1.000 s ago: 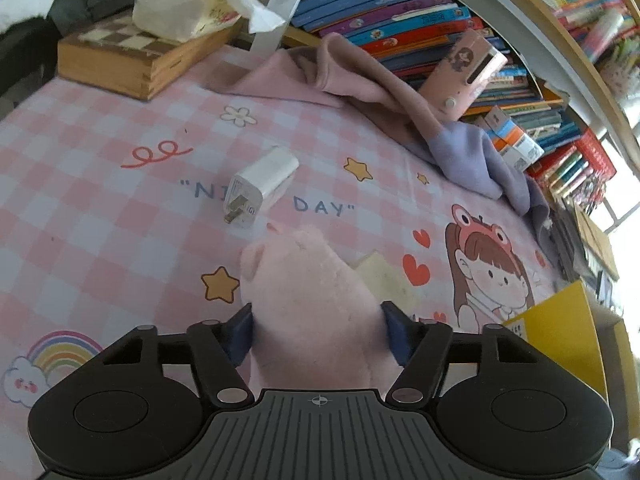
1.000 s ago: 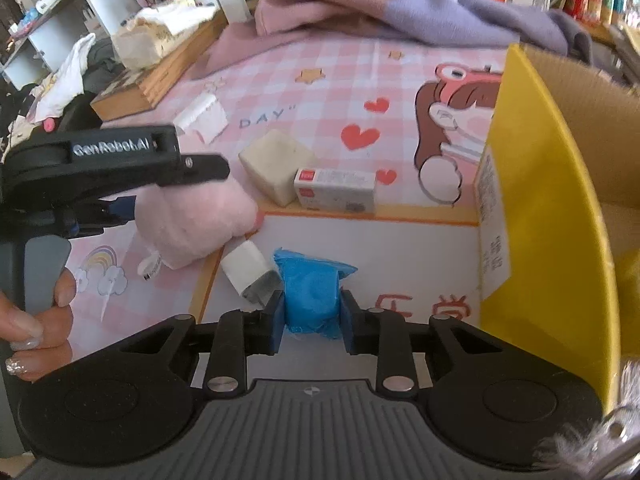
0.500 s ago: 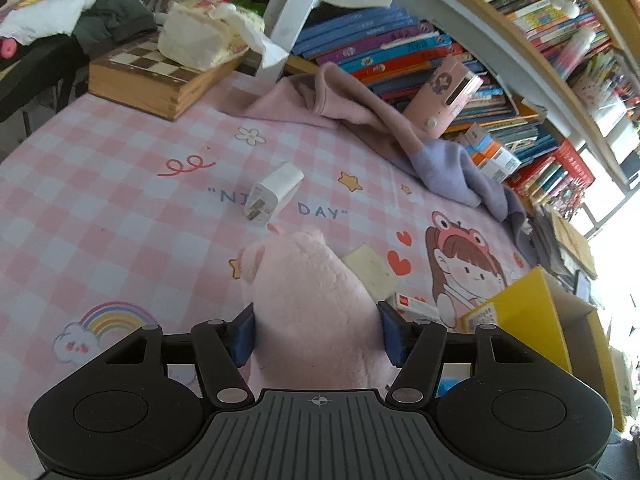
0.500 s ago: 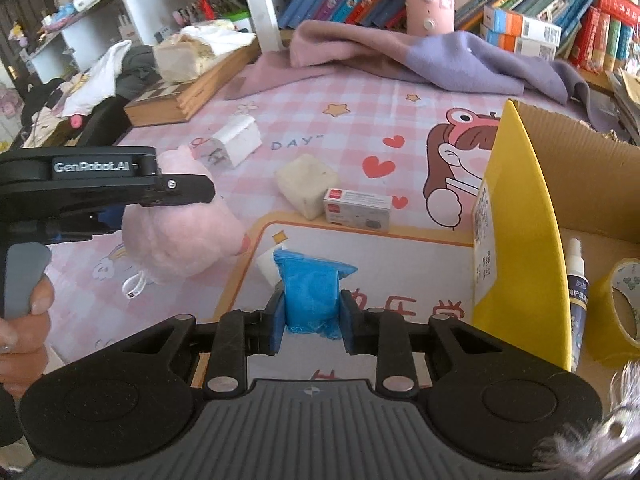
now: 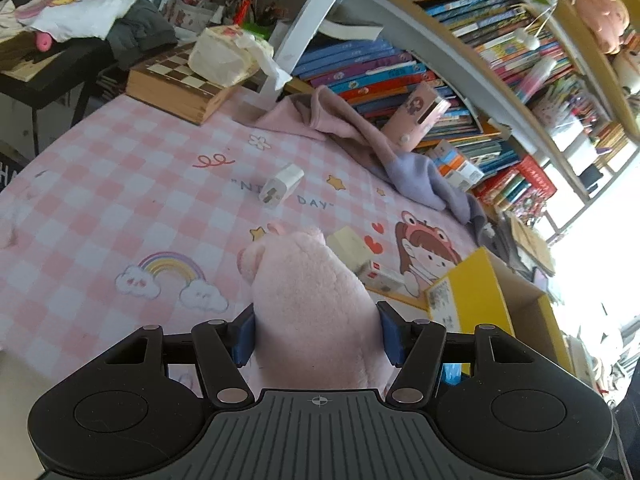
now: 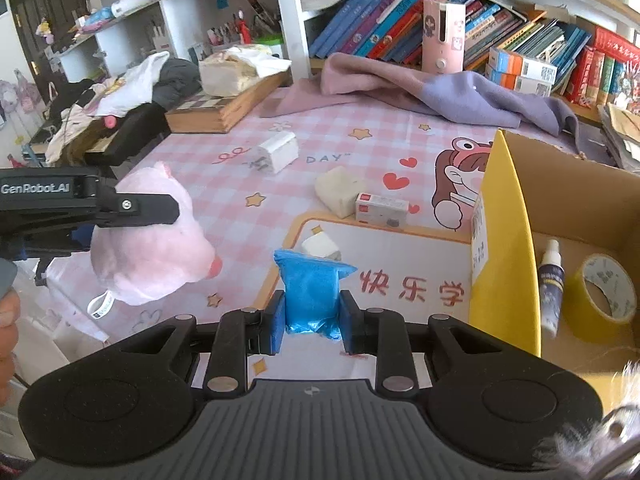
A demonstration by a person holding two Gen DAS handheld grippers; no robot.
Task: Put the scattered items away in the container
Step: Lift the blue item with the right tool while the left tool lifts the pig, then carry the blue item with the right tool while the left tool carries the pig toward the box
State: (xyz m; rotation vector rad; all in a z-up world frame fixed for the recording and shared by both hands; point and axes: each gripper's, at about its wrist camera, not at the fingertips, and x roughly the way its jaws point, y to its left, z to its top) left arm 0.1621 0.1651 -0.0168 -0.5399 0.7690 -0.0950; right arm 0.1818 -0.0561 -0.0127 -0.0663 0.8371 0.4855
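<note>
My left gripper (image 5: pixel 316 336) is shut on a pink plush toy (image 5: pixel 308 304), held above the pink checked cloth; the same pink plush toy (image 6: pixel 148 236) shows at the left of the right wrist view. My right gripper (image 6: pixel 312 326) is shut on a blue packet (image 6: pixel 310 292), lifted over the cloth. The yellow cardboard box (image 6: pixel 508 248) stands open at the right with a small spray bottle (image 6: pixel 551 280) and a roll of yellow tape (image 6: pixel 606 294) inside. On the cloth lie a white charger (image 6: pixel 278 153), a cream block (image 6: pixel 338 191), a red-and-white small box (image 6: pixel 382 209) and a white lump (image 6: pixel 322 247).
A chessboard box (image 6: pixel 220 110) with a tissue pack on it sits at the far left. A pink and purple garment (image 6: pixel 440 92) lies along the back, before a shelf of books (image 6: pixel 380 20). A hand (image 6: pixel 6 320) holds the left gripper's handle.
Both grippers have risen with their loads and drawn back, so more of the table and the box's inside shows. The plush toy and blue packet stay gripped.
</note>
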